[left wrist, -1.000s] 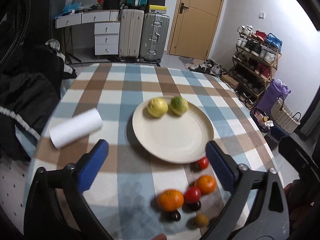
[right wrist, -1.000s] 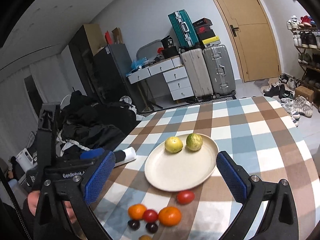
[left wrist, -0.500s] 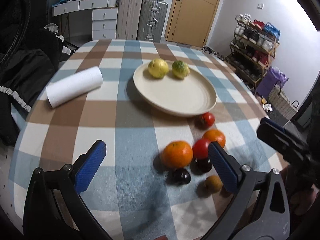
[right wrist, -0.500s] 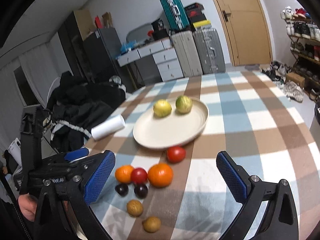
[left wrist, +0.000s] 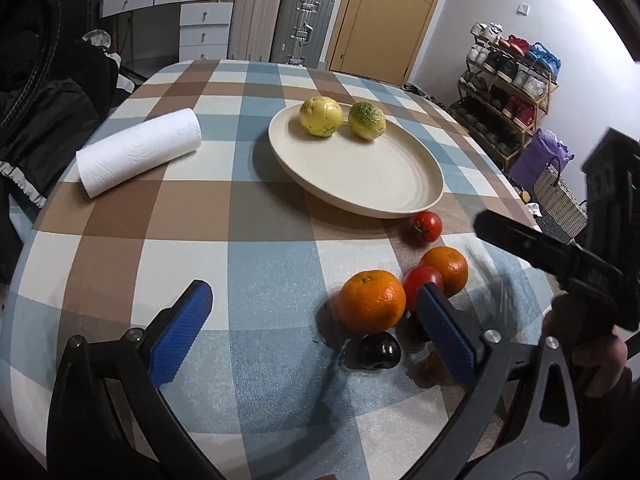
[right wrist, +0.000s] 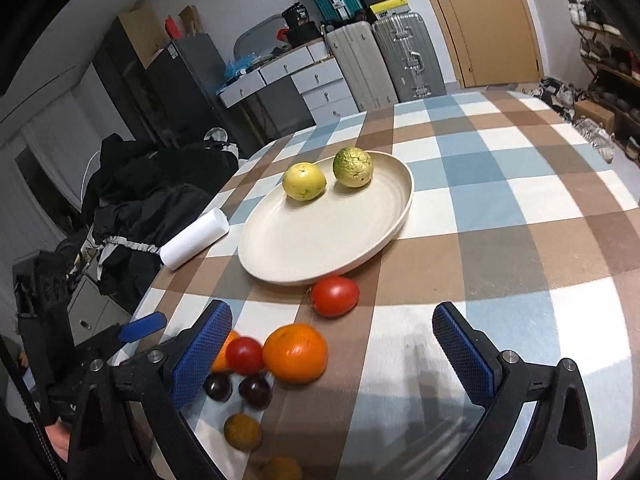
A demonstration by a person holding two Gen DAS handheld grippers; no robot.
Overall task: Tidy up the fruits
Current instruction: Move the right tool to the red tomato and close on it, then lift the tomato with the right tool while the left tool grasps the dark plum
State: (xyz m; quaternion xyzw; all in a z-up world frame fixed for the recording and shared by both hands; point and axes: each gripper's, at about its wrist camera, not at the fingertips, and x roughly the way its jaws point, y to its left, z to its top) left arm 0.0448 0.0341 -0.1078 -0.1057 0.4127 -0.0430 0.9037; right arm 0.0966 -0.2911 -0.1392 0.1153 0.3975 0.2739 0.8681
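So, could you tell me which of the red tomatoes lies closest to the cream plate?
The lone red tomato beside the cream plate rim; the other red tomato sits among the oranges.

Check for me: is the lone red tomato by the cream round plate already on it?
No, the red tomato sits on the checked tablecloth just outside the cream plate's rim.

I see a blue, brown and white checked tablecloth [left wrist: 192,216], cream plate [left wrist: 400,196], yellow fruit [left wrist: 321,116], green-speckled yellow fruit [left wrist: 366,121], two oranges [left wrist: 372,301] (bright orange), red tomatoes [left wrist: 427,226], dark purple plums [left wrist: 378,350], white paper roll [left wrist: 138,151], my blue-padded black grippers [right wrist: 332,352].
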